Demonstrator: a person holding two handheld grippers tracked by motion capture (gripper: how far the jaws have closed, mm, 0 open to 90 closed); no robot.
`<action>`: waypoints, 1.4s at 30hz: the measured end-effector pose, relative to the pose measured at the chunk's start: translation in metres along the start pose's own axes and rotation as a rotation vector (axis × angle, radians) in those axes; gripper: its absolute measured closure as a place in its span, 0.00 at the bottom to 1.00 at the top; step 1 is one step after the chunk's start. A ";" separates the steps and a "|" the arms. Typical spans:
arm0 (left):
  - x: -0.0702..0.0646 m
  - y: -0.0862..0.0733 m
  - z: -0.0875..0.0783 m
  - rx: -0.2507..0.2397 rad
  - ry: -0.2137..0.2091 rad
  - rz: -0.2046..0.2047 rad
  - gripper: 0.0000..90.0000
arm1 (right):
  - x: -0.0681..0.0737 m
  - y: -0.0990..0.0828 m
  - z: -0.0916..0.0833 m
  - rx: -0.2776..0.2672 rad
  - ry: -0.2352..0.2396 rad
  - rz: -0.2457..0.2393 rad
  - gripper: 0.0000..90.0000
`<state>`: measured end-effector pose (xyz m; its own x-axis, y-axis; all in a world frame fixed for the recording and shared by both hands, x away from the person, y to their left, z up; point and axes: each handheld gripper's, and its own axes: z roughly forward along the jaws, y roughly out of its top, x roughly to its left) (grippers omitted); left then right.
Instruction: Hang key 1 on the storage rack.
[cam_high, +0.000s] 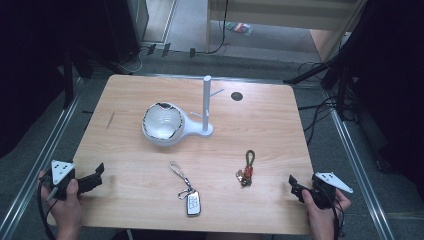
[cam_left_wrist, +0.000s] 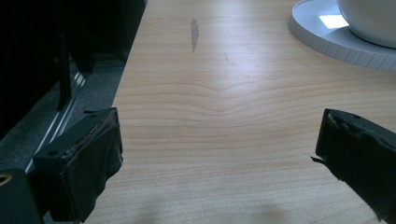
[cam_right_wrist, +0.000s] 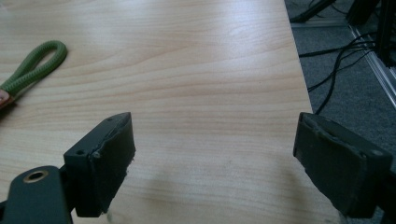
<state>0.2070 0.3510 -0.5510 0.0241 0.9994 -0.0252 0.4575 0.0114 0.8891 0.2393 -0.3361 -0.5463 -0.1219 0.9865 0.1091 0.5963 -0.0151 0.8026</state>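
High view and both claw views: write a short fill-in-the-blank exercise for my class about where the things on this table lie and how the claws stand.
1. The white stand has a bowl at one end and an upright ____ at the other.
2. The car key lies nearer the ____ claw than the green-looped keychain does.
3. The right claw has its jaws ____, with nothing between them.
4. Everything rests on a ____ table.

Missing words: post; left; open; wooden

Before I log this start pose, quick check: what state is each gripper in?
Left gripper: open, holding nothing, above bare table.
Right gripper: open, holding nothing.
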 end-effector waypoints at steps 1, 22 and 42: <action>0.000 0.000 0.000 0.000 0.000 0.000 0.01 | 0.001 0.000 0.000 0.005 -0.003 -0.001 0.14; -0.002 0.004 0.007 0.059 0.038 0.019 0.01 | 0.050 0.050 -0.010 0.104 0.028 -0.139 0.19; -0.003 0.006 0.012 0.108 0.028 0.026 0.01 | 0.080 0.090 0.006 0.300 0.090 -0.116 0.18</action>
<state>0.2205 0.3473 -0.5514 0.0129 0.9999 0.0111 0.5499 -0.0164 0.8351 0.2881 -0.2573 -0.4690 -0.2646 0.9602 0.0891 0.7795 0.1585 0.6060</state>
